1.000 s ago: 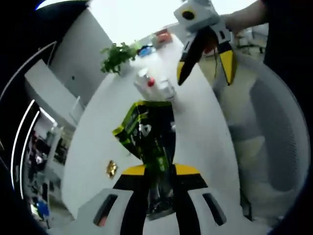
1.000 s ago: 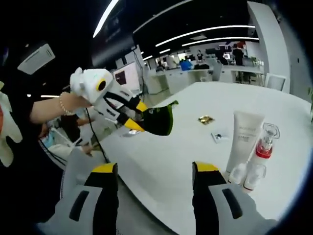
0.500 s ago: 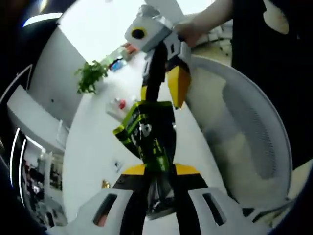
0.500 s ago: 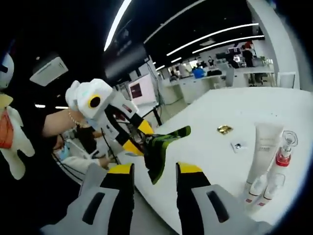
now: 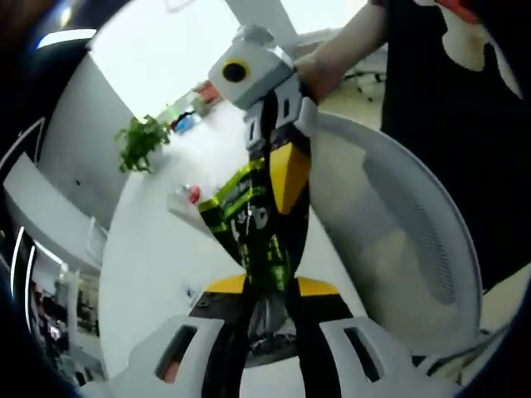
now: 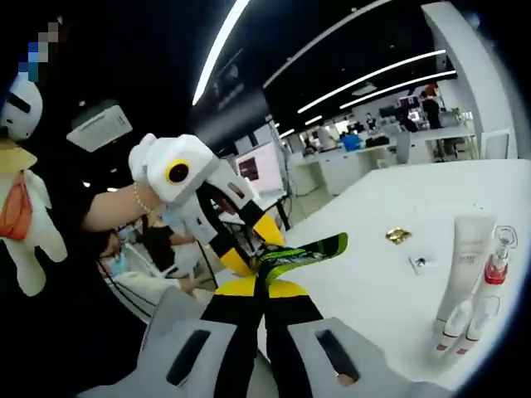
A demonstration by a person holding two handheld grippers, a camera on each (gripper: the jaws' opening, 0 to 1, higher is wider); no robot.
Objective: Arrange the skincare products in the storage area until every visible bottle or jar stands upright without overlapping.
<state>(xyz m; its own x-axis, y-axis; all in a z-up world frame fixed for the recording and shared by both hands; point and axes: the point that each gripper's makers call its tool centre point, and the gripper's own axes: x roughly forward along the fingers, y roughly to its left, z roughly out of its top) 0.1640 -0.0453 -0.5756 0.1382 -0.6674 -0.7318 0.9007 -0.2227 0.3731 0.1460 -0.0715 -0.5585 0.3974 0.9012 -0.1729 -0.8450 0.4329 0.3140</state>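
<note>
Green-black packet [image 5: 249, 228] between both grippers' jaws, above table edge [image 6: 274, 348].

- The right gripper [image 6: 264, 286], grey-bodied with black jaws tipped yellow, has its jaws pressed together on one end of a flat green-and-black foil sachet [image 6: 300, 254].
- The left gripper [image 6: 249, 242], white-bodied with yellow-tipped black jaws, comes in from the left in a person's hand [image 6: 124, 207] and clamps the same sachet at its other end.
- The sachet is held in the air just off the near edge of the glossy white table [image 6: 365, 274].
- On the table, well to the right of the sachet, a tall white squeeze tube [image 6: 466, 253] stands upright beside a clear pump bottle with a red collar [image 6: 498, 261].
- Two small white bottles [image 6: 465, 319] stand in front of the tube.
- Between sachet and tube lie a small gold foil packet [image 6: 398, 235] and a small white packet [image 6: 421, 264].
</note>
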